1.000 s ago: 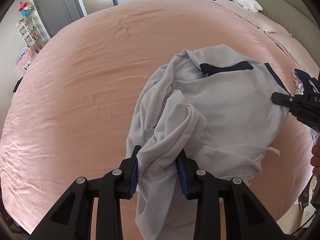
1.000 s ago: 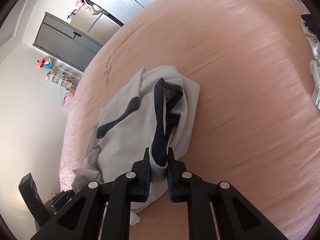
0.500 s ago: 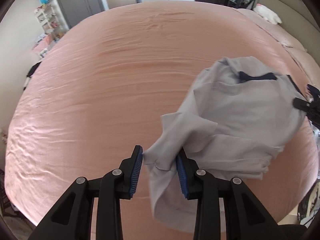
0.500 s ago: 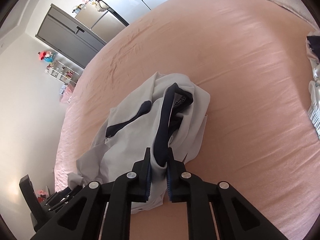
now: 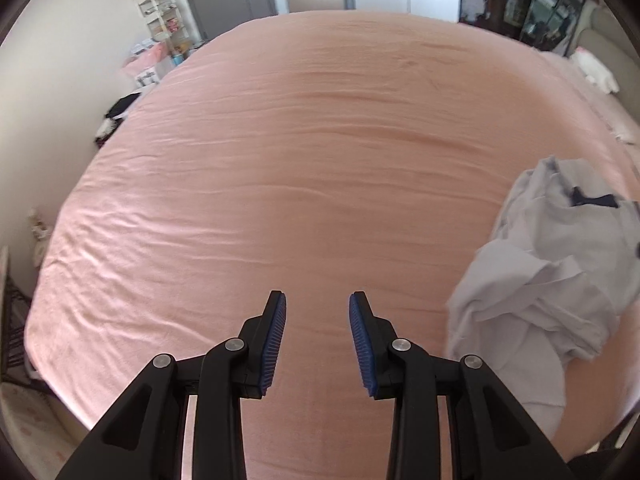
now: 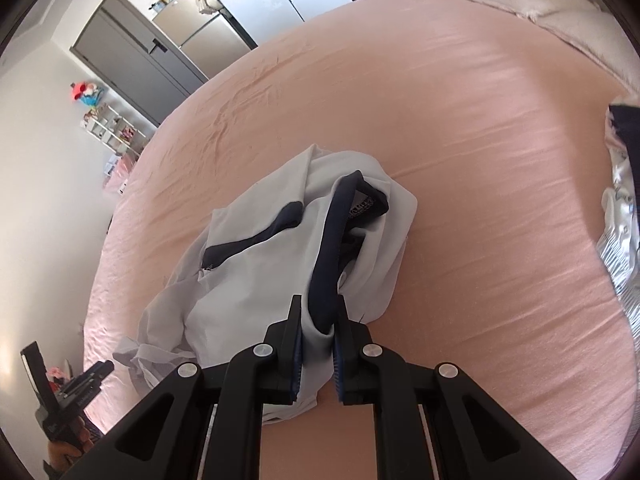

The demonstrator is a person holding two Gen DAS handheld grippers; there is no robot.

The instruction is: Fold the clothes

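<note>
Grey shirt (image 6: 280,272) clamped in right gripper (image 6: 318,340), left gripper (image 5: 316,336) apart, empty, shirt off to its right

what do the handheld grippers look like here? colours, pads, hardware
Both the left gripper and the right gripper look alike: matte black angular linkage arms with round silver pivot bolts, and two black fingers faced with ribbed blue pads. No cables, markings or sleeves visible.

The left tool (image 5: 316,336) has let go of the shirt (image 5: 560,292) and swung aside over bare sheet.
</note>
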